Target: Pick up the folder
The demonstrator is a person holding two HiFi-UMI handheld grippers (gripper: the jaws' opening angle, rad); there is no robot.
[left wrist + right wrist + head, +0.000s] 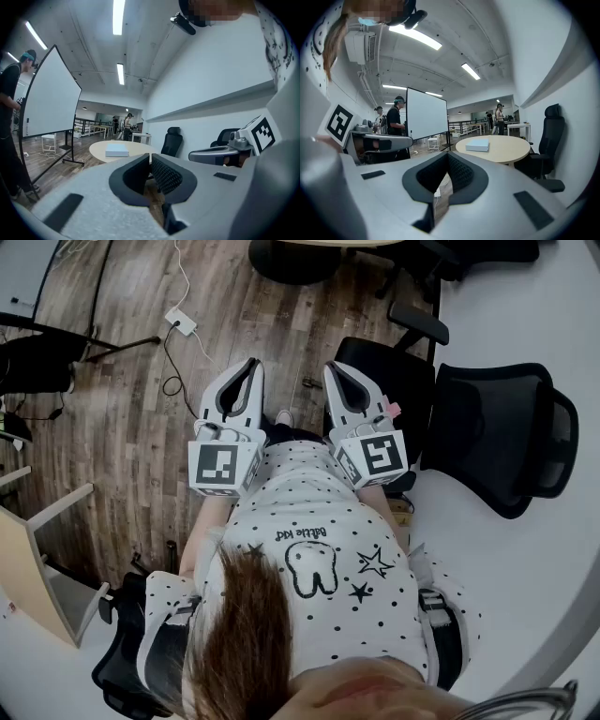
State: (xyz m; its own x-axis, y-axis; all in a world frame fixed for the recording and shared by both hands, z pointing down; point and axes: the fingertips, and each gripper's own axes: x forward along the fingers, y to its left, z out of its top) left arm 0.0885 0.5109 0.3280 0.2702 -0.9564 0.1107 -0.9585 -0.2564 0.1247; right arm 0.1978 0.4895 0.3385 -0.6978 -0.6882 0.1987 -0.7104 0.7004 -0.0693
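A pale blue folder [116, 150] lies flat on a round beige table [101, 149] far ahead of both grippers; in the right gripper view the folder [477, 145] shows on the same table [506, 149]. My left gripper [252, 367] and right gripper [334, 369] are held side by side in front of the person's chest, over the wooden floor. Both point forward and roughly level. The left gripper [150, 157] has its jaws shut with nothing in them. The right gripper [448, 157] is likewise shut and holds nothing. The folder does not show in the head view.
Black office chairs [506, 432] stand against a white curved desk [562, 315] at the right. A wheeled whiteboard [426, 115] stands left of the round table, with people near it and farther back. A white power strip [180, 322] and cables lie on the floor.
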